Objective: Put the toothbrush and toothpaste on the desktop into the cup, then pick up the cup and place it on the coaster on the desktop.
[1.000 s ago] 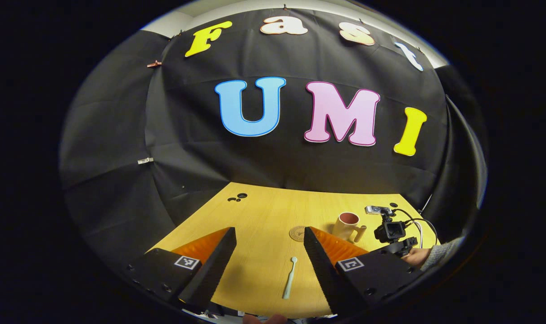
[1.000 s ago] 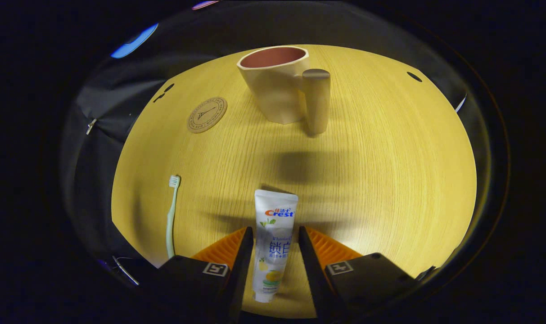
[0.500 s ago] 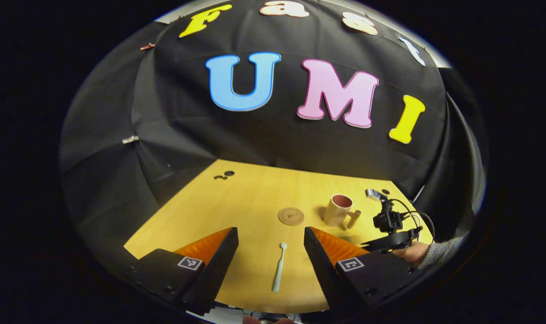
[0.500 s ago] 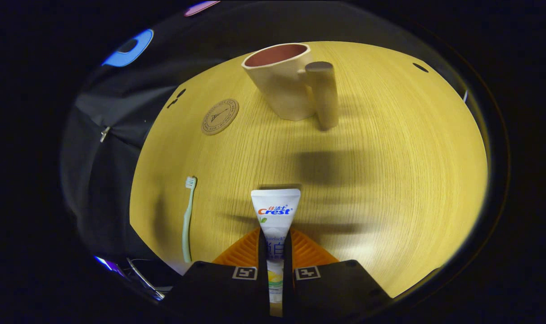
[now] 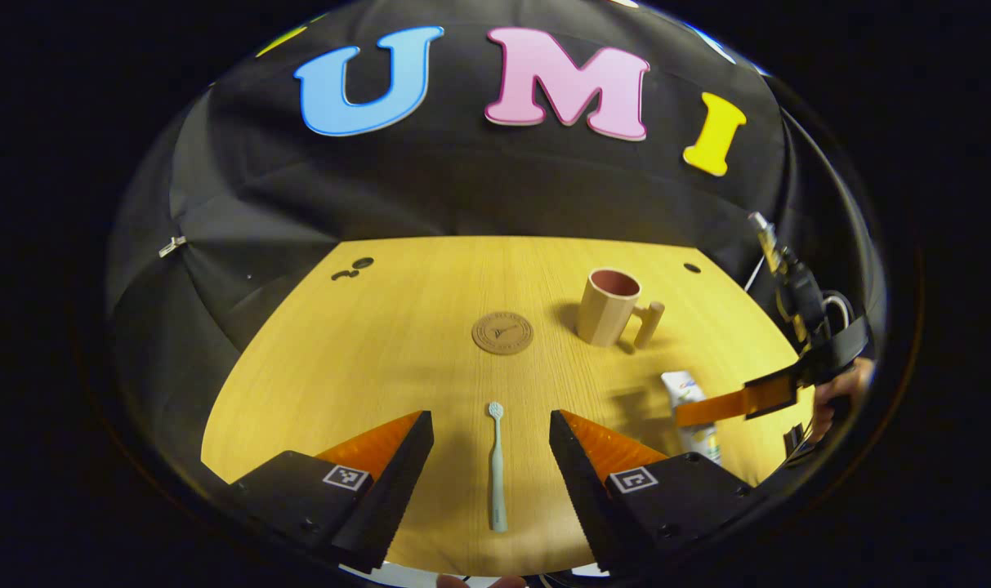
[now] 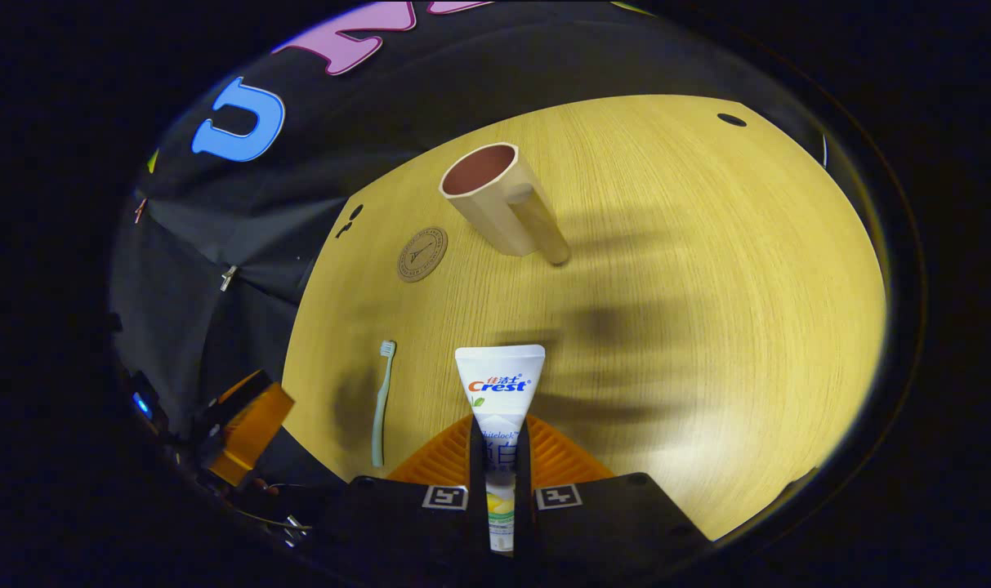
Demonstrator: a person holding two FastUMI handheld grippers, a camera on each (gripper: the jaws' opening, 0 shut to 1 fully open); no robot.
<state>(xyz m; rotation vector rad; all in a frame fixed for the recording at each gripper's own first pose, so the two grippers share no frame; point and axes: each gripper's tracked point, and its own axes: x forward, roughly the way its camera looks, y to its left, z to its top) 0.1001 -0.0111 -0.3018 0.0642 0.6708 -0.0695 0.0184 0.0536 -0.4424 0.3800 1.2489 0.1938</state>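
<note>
Two grippers we hold: our right gripper (image 6: 499,457) pinches the white toothpaste tube (image 6: 497,400) at lower centre; our left gripper (image 5: 491,465), jaws spread, straddles the pale green toothbrush (image 5: 496,469) on the yellow wooden desktop (image 5: 397,343).

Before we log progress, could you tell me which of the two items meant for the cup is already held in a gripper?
The white toothpaste tube: the right gripper is shut on it, while the pale green toothbrush lies flat on the wooden desktop between the open left gripper fingers.

Black gripper (image 5: 491,433) bodies, square black-and-white marker tags near each finger, small screws along casings, black cables trailing from far gripper (image 5: 712,408)
</note>
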